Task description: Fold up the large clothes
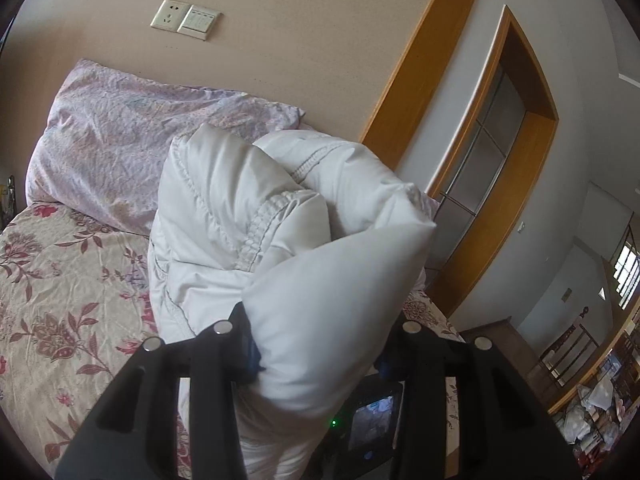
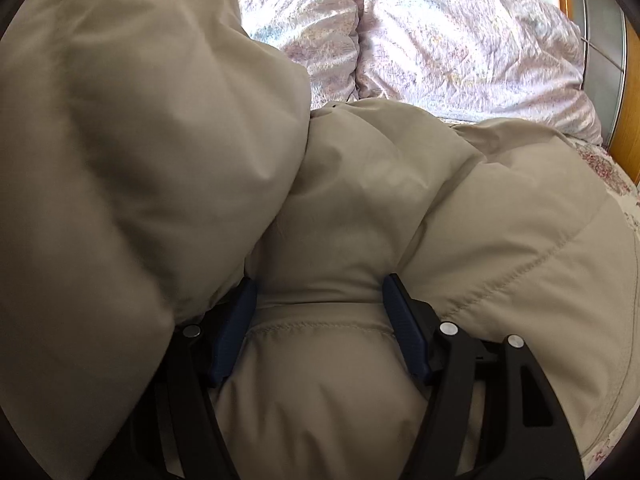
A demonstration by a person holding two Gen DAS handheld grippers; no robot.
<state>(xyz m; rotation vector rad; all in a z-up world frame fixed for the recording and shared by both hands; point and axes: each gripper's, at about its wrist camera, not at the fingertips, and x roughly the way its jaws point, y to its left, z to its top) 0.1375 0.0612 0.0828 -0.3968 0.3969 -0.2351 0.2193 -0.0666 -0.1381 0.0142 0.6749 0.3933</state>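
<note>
A puffy off-white padded coat is the garment. In the left wrist view a thick fold of it bulges up off the floral bed, and my left gripper is shut on that fold, with the blue pads pressed into the fabric on both sides. In the right wrist view the same coat fills nearly the whole frame and looks beige in shadow. My right gripper is shut on a stitched, padded section of it, its blue fingertips sunk into the cloth. A raised flap of the coat covers the left half of that view.
A floral bedsheet covers the bed. Lilac pillows lie at its head against a beige wall with a socket and switch plate. A wood-framed doorway stands to the right, with a dark cabinet beside the bed.
</note>
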